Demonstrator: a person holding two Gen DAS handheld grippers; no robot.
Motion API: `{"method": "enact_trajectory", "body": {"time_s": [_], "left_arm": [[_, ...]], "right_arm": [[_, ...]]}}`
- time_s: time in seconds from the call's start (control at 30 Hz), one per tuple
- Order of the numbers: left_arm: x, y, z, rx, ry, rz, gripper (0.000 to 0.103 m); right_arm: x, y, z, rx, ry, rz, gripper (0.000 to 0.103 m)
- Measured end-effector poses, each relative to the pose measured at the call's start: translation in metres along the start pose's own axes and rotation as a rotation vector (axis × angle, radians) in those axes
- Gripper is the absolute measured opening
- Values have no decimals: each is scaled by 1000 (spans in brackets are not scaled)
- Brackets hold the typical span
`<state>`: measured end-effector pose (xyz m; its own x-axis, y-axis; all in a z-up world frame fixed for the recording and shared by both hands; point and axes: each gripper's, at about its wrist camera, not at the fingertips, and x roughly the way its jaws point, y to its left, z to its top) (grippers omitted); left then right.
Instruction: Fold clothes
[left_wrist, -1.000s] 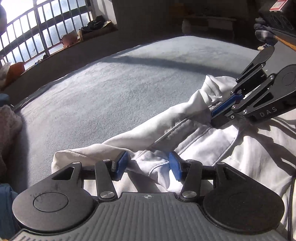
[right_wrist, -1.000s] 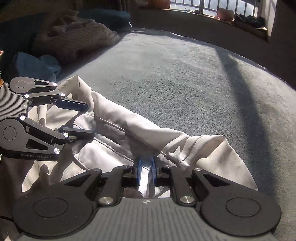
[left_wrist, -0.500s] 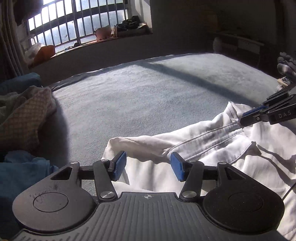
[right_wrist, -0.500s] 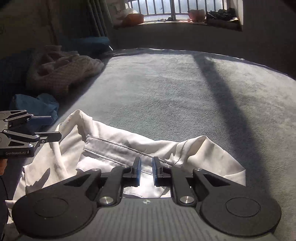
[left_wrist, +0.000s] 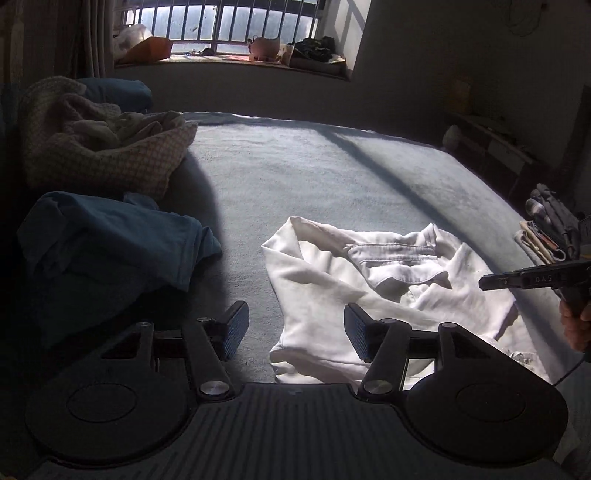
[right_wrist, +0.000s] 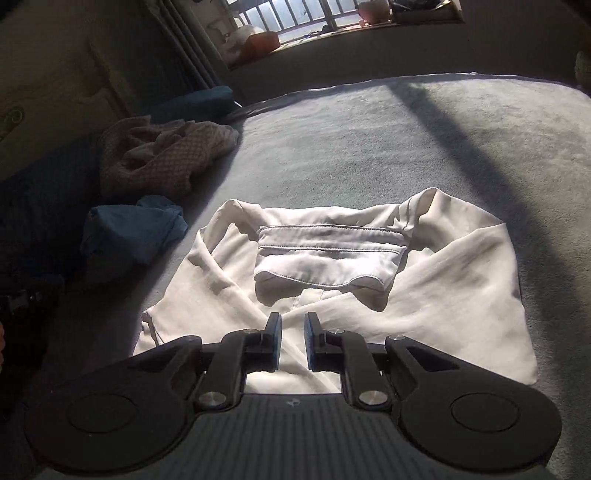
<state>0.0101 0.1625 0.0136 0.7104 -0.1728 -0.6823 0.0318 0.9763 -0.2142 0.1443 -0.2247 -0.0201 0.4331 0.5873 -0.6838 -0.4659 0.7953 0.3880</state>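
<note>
Both grippers have let go of the white shirt (right_wrist: 424, 295) and lifted away. Left gripper (left_wrist: 295, 334) fingers are spreading apart, nothing between them; right gripper (right_wrist: 292, 341) fingers stand slightly apart, empty. White shirt lies flat on the bed (left_wrist: 295, 177), collar toward the far edge; blue garment (left_wrist: 110, 243) and knitted pile (left_wrist: 103, 147) sit at the left edge.

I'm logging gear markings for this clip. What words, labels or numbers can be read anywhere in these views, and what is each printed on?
"DAS": pale letters on the side of the right hand-held gripper, seen at the right edge of the left wrist view.
A small mark just left of those letters: too small to read.
White shirt, other clothes, bed: no readable text.
</note>
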Motion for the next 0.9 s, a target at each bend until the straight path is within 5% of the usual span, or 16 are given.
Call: {"method": "enact_trajectory", "body": {"time_s": [0.13, 0.23, 0.33, 0.43, 0.63, 0.9], "left_arm": [[-19, 18, -37, -76, 120, -55, 65], [-17, 23, -73, -136, 259, -120, 66], [-4, 23, -115, -183, 385, -177, 66], [5, 18, -148, -222, 450, -230, 66], [14, 12, -168, -205, 437, -240, 66], [16, 10, -162, -230, 376, -297, 55]], "right_arm": [[-44, -2, -47, 132, -13, 130, 17], [-76, -13, -88, 260, -4, 182, 31], [-95, -30, -123, 374, 38, 139, 40], [-119, -54, -156, 470, 52, 5, 42], [-155, -113, -193, 623, -36, -180, 48], [-141, -165, -215, 796, -58, -118, 49]]}}
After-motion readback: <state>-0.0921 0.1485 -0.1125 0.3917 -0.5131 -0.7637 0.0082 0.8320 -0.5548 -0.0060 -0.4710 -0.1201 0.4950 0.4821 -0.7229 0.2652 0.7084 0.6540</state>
